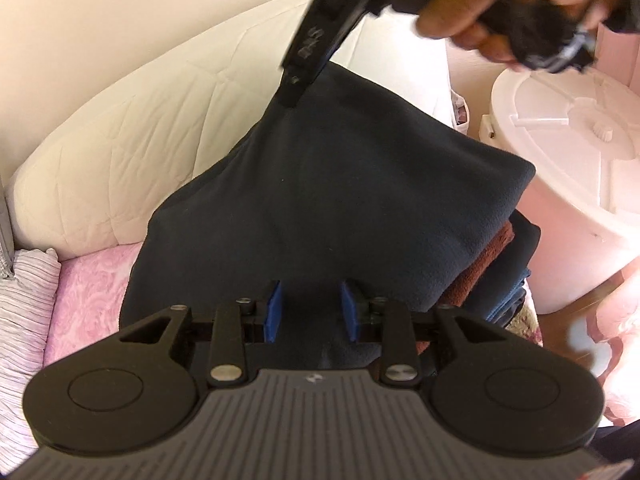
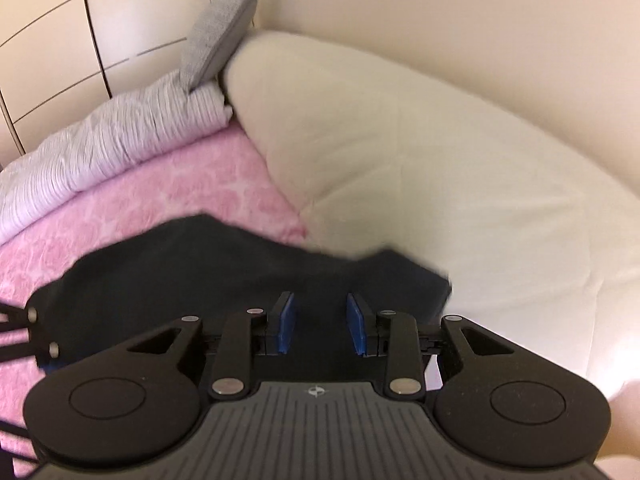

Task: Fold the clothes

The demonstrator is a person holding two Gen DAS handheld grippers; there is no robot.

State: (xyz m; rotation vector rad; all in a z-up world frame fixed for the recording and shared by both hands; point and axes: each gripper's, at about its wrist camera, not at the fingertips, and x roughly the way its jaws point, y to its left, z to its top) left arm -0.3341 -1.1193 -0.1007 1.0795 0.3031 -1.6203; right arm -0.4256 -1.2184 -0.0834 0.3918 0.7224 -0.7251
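A dark navy fleece garment (image 1: 340, 184) lies over a stack of folded clothes (image 1: 496, 264) on the pink bedspread. In the left wrist view my left gripper (image 1: 310, 312) has its blue pads apart with the fleece edge lying between them. My right gripper (image 1: 294, 88) comes in from above and appears to pinch the garment's far corner, lifting it into a peak. In the right wrist view my right gripper (image 2: 322, 328) shows its blue pads apart over the dark cloth (image 2: 224, 276); no grip shows there.
A cream quilt (image 1: 132, 136) lies behind the garment; it also shows in the right wrist view (image 2: 420, 168). A striped lilac pillow (image 2: 104, 148) sits at the bed's left. A white round plastic tub (image 1: 560, 176) stands to the right of the stack.
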